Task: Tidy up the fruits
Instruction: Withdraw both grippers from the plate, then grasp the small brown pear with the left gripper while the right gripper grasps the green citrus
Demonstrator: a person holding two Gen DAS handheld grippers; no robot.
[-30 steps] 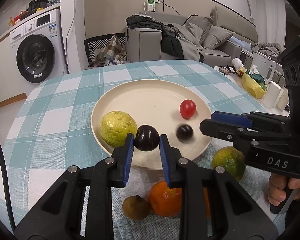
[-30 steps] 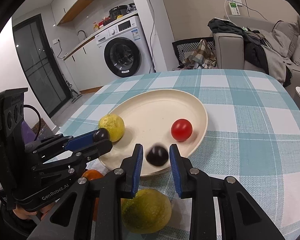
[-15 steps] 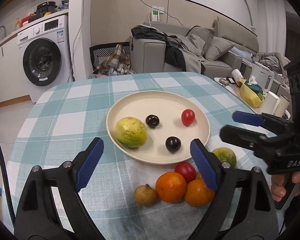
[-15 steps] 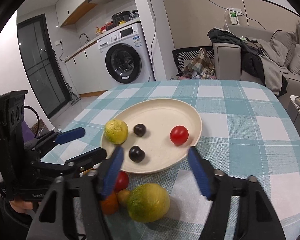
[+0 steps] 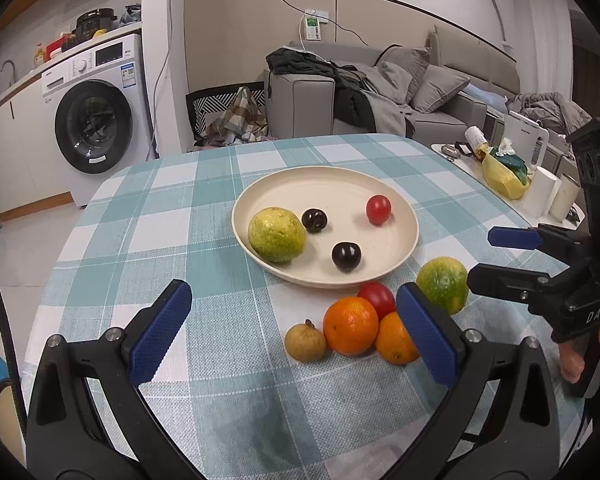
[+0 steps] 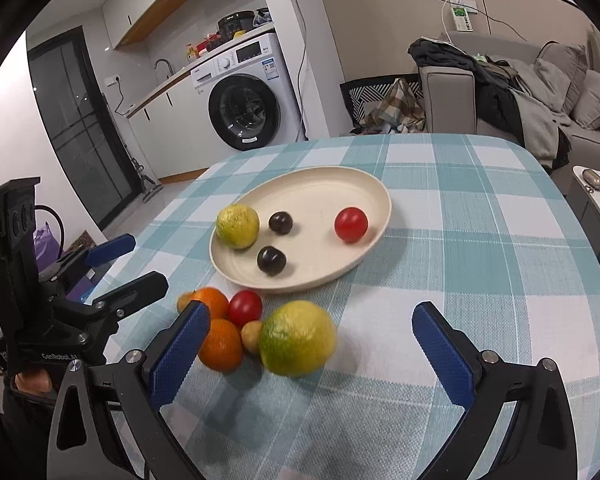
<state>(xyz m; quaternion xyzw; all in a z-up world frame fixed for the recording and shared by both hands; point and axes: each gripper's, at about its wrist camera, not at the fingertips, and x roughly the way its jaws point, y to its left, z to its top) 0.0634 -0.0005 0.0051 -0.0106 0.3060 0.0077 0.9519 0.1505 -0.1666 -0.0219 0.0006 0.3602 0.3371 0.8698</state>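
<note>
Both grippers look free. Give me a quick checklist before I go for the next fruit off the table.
1. Left gripper open and holding nothing: ok.
2. Right gripper open and holding nothing: ok.
3. Room on the plate: ok; four fruits on it, far half bare.
4. Fruit waiting on the cloth: ok; two oranges, a red tomato, a small brown fruit and a green citrus cluster just in front of the plate.
5. Green citrus free to grasp: ok from the right side; it sits at the cluster's edge, nearest the right gripper.
6. Brown fruit touching the citrus: cannot tell.
</note>
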